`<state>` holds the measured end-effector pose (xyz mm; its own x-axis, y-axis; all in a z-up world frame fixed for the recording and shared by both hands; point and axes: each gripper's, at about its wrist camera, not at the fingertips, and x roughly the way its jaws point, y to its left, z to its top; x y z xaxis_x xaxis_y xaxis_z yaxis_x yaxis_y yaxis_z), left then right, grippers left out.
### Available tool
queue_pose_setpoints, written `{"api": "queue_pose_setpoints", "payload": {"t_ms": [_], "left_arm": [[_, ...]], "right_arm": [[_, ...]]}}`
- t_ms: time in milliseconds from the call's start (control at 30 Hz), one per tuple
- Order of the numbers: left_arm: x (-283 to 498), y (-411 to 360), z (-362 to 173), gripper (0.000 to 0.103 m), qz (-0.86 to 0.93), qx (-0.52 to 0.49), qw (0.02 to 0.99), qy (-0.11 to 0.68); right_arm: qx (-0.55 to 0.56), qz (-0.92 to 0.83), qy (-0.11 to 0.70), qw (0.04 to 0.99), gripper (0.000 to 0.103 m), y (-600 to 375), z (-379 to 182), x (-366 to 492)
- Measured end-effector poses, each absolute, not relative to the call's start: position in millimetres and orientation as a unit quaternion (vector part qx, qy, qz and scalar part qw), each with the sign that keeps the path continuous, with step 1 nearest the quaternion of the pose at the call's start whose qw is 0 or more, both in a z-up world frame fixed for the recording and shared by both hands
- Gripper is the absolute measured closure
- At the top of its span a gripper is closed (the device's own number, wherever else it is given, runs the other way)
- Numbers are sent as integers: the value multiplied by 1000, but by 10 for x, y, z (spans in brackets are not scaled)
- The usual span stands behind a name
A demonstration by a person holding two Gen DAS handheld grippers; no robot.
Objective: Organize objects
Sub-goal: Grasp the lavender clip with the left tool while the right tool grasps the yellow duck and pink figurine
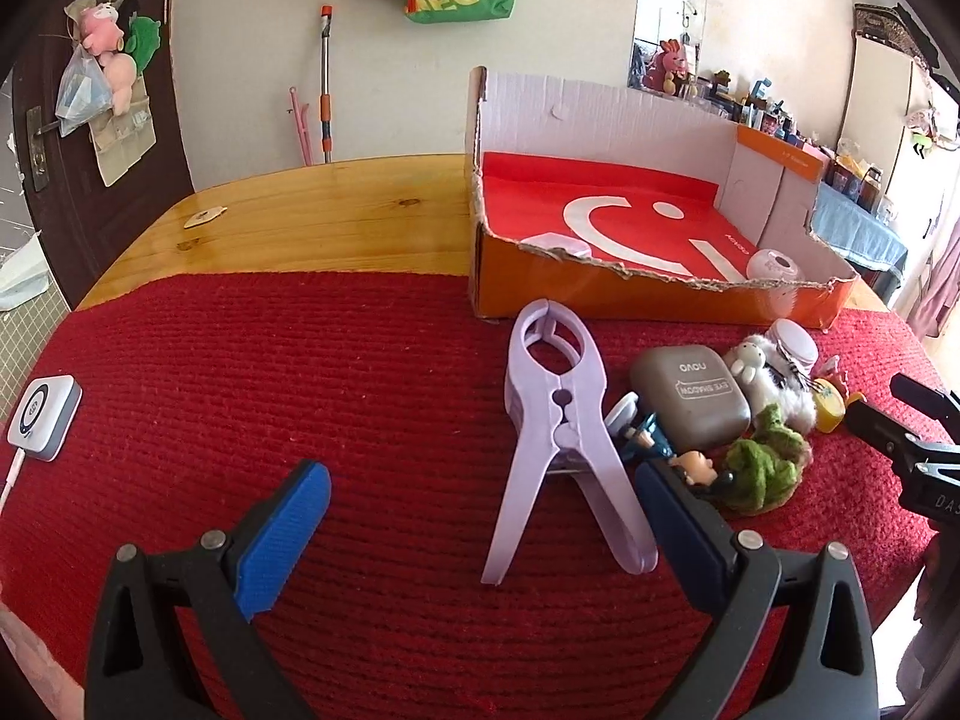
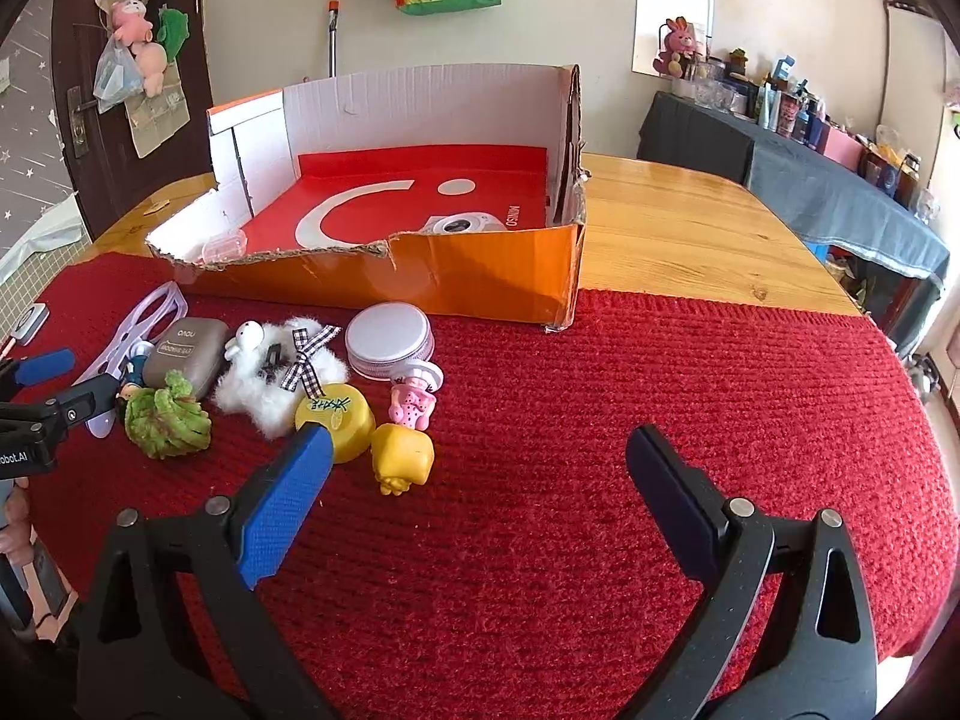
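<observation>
Two grippers hover over a red knitted mat (image 2: 600, 420) that covers the near part of a wooden desk (image 2: 678, 228). Both stand wide apart and hold nothing. The left gripper (image 1: 480, 498) frames a lilac plastic clamp (image 1: 561, 438) lying flat on the mat, its handles spread toward the camera between the blue pads. The right gripper (image 2: 480, 468) hangs above bare mat, its left pad just in front of a yellow round tin (image 2: 342, 420). Around that tin lies a loose cluster: a yellow toy (image 2: 403, 456), a pink figure (image 2: 414, 399), a white-lidded round tin (image 2: 390, 339), a white fluffy plush (image 2: 276, 378), a grey case (image 2: 183, 354) and a green plush (image 2: 168, 420). Behind them, at the mat's far edge, sits an orange cardboard box (image 2: 456, 276) with a torn front wall. Inside it a white round item (image 2: 459, 225) rests on a red lining.
</observation>
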<state>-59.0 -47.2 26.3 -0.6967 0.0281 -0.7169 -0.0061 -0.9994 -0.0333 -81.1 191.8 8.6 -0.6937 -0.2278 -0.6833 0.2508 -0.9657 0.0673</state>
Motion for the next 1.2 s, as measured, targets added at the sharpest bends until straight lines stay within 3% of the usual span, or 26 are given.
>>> {"api": "queue_pose_setpoints", "payload": {"t_ms": [767,833,900,1033,1200], "left_arm": [[-721,-437,312,4,916,-398,27,42],[-762,-413,314,6,914,-402,36,47],[-794,-405,314,7,912,-405,43,47],[-848,-397,319,13,912,-405,53,45],[-906,-407,304,25,908,-410,78,29]], "right_arm": [[397,-907,22,142,4,1991,72,-962],[398,-906,28,140,6,1974,69,-981],[404,-903,31,142,19,1956,58,-1004],[404,-902,29,147,25,1940,62,-1001],[399,-903,30,156,40,1892,75,-983]]}}
